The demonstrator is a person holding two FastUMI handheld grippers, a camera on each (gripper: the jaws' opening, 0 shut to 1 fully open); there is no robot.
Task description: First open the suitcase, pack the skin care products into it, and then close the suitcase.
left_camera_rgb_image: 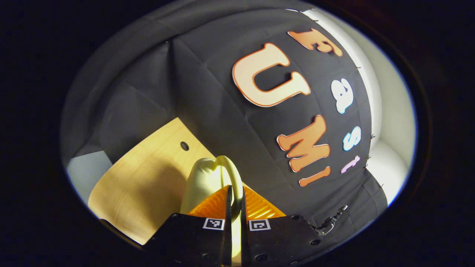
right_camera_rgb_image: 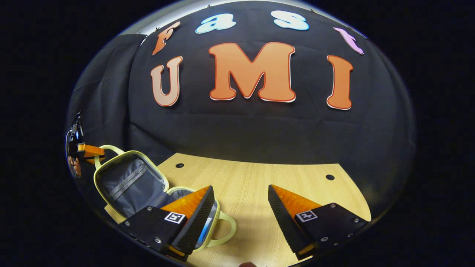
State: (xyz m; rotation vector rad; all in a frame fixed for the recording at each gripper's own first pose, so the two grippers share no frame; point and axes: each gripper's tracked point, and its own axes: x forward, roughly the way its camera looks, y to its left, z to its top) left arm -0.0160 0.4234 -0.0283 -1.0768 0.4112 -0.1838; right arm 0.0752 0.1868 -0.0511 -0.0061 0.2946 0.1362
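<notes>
Left gripper [left_camera_rgb_image: 236,202] clamped on the suitcase [right_camera_rgb_image: 130,183] lid handle [left_camera_rgb_image: 232,174], lid propped open | right gripper [right_camera_rgb_image: 241,207] wide, empty, suitcase at its left over the worktop [right_camera_rgb_image: 259,178] | you: swing the lid steadily, keep grip.

Your left gripper [left_camera_rgb_image: 236,202] hides most of the suitcase [left_camera_rgb_image: 202,181] in the left gripper view, so you cannot see inside. In the right gripper view, your right gripper [right_camera_rgb_image: 241,202] finger covers part of the suitcase's lower half, and its contents are too hidden to tell.
</notes>
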